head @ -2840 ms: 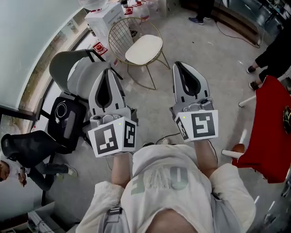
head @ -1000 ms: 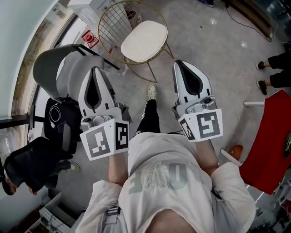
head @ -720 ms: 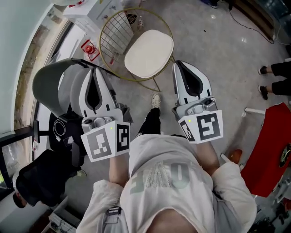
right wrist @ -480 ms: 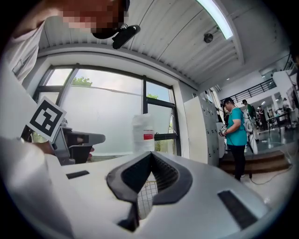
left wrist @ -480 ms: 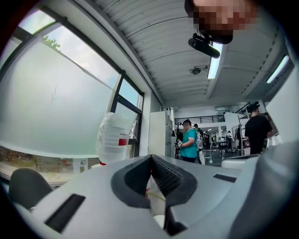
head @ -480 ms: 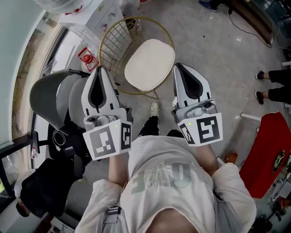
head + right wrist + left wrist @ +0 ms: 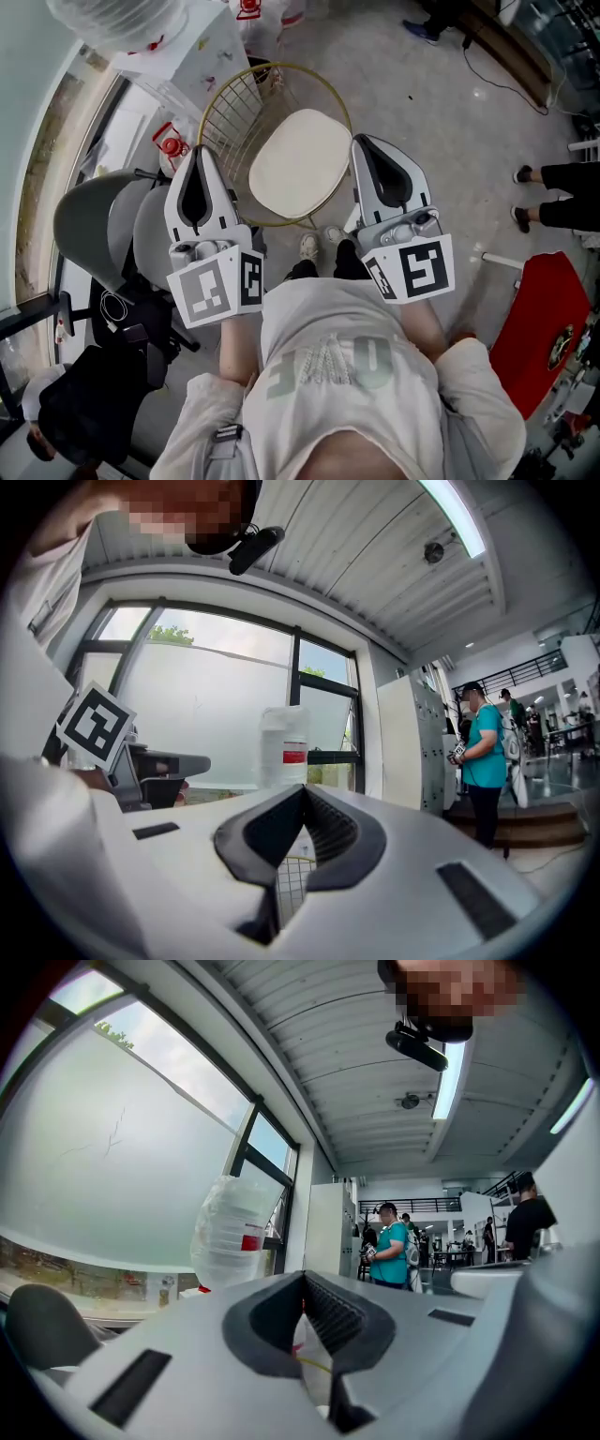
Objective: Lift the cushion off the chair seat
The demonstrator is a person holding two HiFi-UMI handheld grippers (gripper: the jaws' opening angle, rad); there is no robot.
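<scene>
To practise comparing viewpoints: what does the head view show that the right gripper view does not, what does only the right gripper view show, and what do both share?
Only the head view: the cream cushion lying on the seat, and the grey floor around it.
Only the right gripper view: the ceiling and a person in a teal top.
Both: the right gripper, jaws together with nothing held, part of the left gripper, and the gold wire chair.

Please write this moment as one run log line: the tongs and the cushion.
left tongs: shut, empty | right tongs: shut, empty | cushion: on chair seat, untouched | lift: not yet begun
</scene>
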